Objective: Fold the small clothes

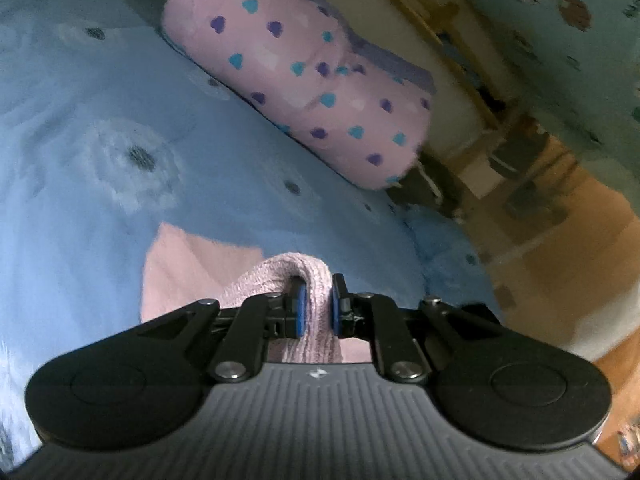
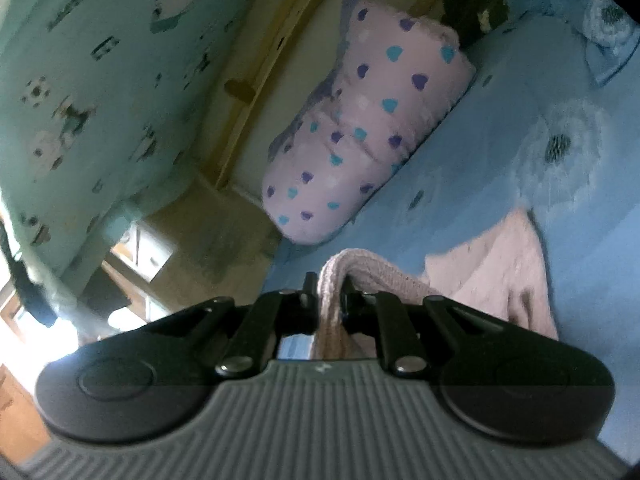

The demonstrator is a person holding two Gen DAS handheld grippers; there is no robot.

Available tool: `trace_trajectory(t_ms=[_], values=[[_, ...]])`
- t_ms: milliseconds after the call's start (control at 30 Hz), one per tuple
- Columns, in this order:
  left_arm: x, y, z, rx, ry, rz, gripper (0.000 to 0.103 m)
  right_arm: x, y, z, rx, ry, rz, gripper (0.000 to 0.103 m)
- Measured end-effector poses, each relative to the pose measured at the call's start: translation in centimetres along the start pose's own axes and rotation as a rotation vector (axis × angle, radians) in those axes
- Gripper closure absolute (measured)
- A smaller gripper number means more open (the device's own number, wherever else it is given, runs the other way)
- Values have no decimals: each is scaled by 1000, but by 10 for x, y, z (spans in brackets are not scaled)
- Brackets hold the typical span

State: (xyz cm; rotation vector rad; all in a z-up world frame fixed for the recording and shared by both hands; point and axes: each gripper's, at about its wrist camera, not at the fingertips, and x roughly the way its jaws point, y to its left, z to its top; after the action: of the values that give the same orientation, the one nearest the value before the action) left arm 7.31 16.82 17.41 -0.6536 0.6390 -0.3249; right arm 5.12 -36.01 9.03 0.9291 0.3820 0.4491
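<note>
A small pink knitted garment (image 1: 188, 268) lies on a blue flowered bedspread (image 1: 224, 184). My left gripper (image 1: 318, 306) is shut on a bunched fold of it, which loops over the blue pads. In the right wrist view my right gripper (image 2: 329, 300) is shut on another fold of the same pink garment (image 2: 500, 276), whose rest spreads to the right on the bedspread (image 2: 480, 152). Both held edges are lifted off the bed.
A pink pillow with blue and purple hearts (image 1: 304, 76) lies at the far edge of the bed; it also shows in the right wrist view (image 2: 360, 132). Beyond it are a wooden bed frame (image 1: 452, 24), a patterned teal wall (image 2: 80, 80) and the floor (image 1: 592, 240).
</note>
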Motion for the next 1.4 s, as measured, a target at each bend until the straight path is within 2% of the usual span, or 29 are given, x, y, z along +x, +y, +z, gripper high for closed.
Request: trace_trajectory(t_ms=[167,267,333,433,500,700,767,800,833,900,1033,1167,1267,1400], values=[[60,24,24,5,-4,106,89,37,-30,13,15,-74,-70,90],[98,43,25,35,15,186,89,61,-58,11,36,-93,-136,90],[121,56,20,67,43,237,89,74,-77,7,45,-88,-196,90],[155,73,5,143,99,328,88,90,-97,-4,8,-26,-333,89],[168,80,-4,189,120,369,88,97,-106,-12,-17,21,-418,89],[164,59,-11,343,117,427,84,95,-90,-12,-59,28,-438,87],[152,46,-11,365,108,429,76,91,-78,-12,-96,20,-436,81],[145,41,-10,365,104,435,63,89,-72,-12,-112,14,-433,69],[140,37,-10,355,99,463,43,87,-67,-12,-128,3,-429,56],[125,26,-10,334,73,557,32,79,-53,-13,-171,-24,-425,52],[102,10,-17,352,36,545,30,70,-27,-19,-236,-39,-451,52],[92,2,-33,319,57,470,30,68,-5,-28,-246,-4,-429,52],[97,0,-48,318,70,437,29,63,7,-42,-249,24,-416,52],[110,7,-60,337,97,444,29,63,16,-63,-259,85,-424,52]])
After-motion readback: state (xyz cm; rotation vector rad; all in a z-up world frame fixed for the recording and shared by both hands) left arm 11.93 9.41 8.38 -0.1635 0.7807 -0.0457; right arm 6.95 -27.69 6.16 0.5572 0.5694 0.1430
